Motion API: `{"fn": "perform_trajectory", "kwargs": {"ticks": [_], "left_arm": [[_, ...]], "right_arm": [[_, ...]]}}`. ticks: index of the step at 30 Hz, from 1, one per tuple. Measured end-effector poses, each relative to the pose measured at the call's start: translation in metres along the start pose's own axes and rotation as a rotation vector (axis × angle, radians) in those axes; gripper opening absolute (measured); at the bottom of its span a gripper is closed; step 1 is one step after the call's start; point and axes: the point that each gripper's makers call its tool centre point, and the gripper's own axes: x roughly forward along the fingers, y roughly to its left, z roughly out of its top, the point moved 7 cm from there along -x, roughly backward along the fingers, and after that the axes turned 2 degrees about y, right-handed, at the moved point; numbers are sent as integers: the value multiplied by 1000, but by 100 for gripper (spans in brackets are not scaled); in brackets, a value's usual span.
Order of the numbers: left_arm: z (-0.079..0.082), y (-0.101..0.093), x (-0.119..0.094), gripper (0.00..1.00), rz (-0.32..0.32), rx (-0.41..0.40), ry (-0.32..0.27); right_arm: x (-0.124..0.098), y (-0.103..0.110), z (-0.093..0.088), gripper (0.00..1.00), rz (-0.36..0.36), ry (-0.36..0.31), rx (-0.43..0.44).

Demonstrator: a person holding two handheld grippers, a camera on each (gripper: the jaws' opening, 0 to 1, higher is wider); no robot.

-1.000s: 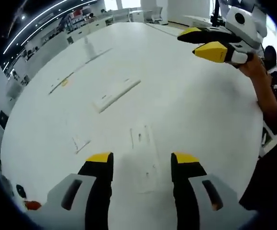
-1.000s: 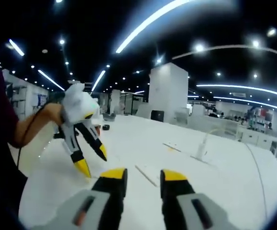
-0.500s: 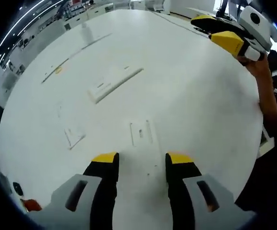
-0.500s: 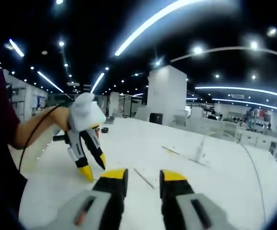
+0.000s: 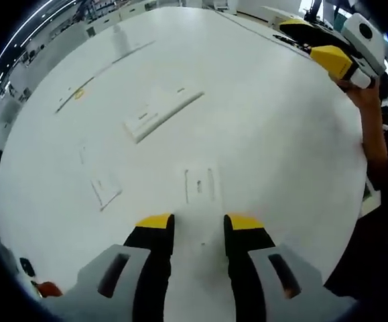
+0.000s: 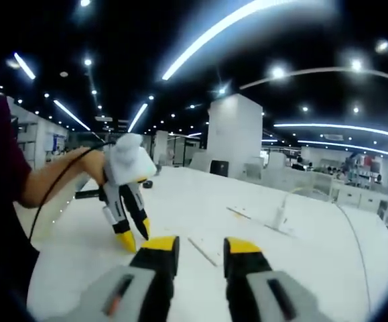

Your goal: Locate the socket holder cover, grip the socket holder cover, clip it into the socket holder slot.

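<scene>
Smooth matt white table (image 5: 274, 141), flat white plastic cover (image 5: 200, 185), glossy yellow-tipped jaws

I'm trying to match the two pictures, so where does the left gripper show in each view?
Left gripper view: the left gripper rises from the bottom centre, jaws apart, with a small flat white piece just beyond its tips.
Right gripper view: the left gripper is left of centre, held in a hand, tips pointing down at the table.
Shared landmark: the white table under both grippers.
</scene>
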Motion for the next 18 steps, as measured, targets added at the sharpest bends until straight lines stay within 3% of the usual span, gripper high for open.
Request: {"fn": "perform_trajectory", "kwargs": {"ticks": [18], "left_arm": [[6, -6, 0, 28, -20, 70, 19]], "right_arm": [[-1, 0, 0, 28, 0, 11, -13]]}}
